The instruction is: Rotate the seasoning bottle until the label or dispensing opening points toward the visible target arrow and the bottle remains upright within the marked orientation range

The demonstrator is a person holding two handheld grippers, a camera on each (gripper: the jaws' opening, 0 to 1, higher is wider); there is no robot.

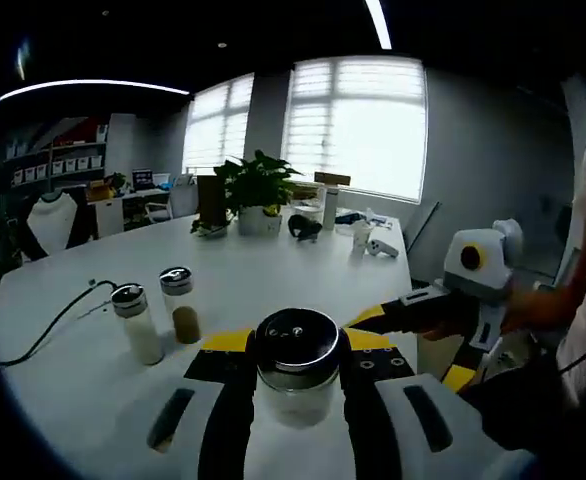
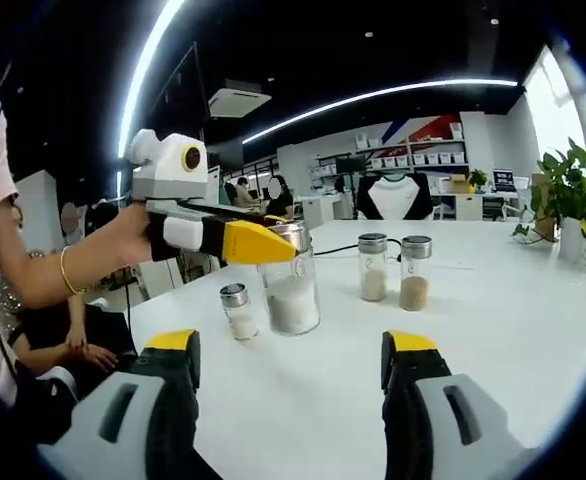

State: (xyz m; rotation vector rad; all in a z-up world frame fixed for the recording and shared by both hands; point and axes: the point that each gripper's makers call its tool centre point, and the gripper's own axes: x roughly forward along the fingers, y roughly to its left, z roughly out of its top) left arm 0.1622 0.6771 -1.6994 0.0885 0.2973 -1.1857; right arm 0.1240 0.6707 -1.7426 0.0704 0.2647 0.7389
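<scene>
The seasoning bottle (image 1: 297, 370), a clear glass jar with a shiny metal lid and white granules in its lower part, stands upright on the white surface (image 1: 63, 300) at about 6 o'clock in the left gripper view, clasped between the two black jaws of the left hand-held gripper (image 1: 298, 385), which press against its sides. In the right gripper view the same bottle (image 2: 291, 290) sits just left of centre, with the left hand-held gripper (image 2: 273, 243) reaching in from 9 o'clock, its yellow tip across the bottle near the lid, held by a person's hand (image 2: 128, 235) wearing a thin bracelet. A tiny shaker (image 2: 237, 310) with a metal cap stands just beside the bottle at its 8 o'clock. Two slimmer shakers stand near each other at about 2 o'clock from the bottle: a pale-filled shaker (image 2: 373, 267) and a tan-filled shaker (image 2: 414, 272); in the left gripper view they appear at 9 o'clock, the pale-filled one (image 1: 138, 323) left of the tan-filled one (image 1: 181, 304). The right hand-held gripper (image 2: 291, 365) rises from 6 o'clock in its own view, jaws spread wide apart and grasping nothing, well short of the bottle; it also shows at 3 o'clock in the left gripper view (image 1: 443, 310). A black cable (image 1: 53, 325) trails across the surface at 9 o'clock, and a potted plant (image 1: 258, 195) stands at the far end near 12 o'clock.
</scene>
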